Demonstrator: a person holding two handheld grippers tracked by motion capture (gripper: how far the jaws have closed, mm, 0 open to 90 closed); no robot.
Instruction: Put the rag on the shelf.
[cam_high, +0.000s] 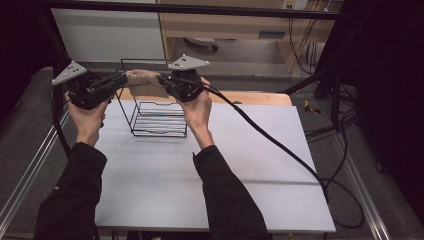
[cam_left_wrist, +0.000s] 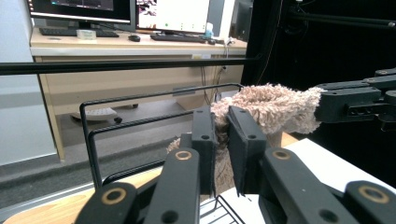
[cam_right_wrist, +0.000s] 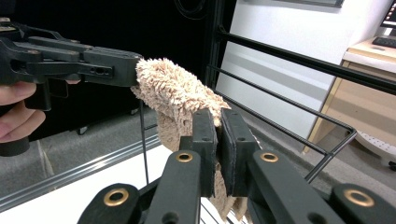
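I have the fuzzy beige cloth (cam_high: 145, 83) pinched at each end by my left gripper (cam_high: 121, 80) and right gripper (cam_high: 162, 80), stretched above the black wire rack (cam_high: 159, 119) on the white tabletop (cam_high: 210, 170), not yet draped over its top bar.

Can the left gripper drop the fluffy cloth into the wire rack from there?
Probably yes. The left gripper and right gripper hold the cloth stretched over the rack's open top, with nothing between cloth and rack.
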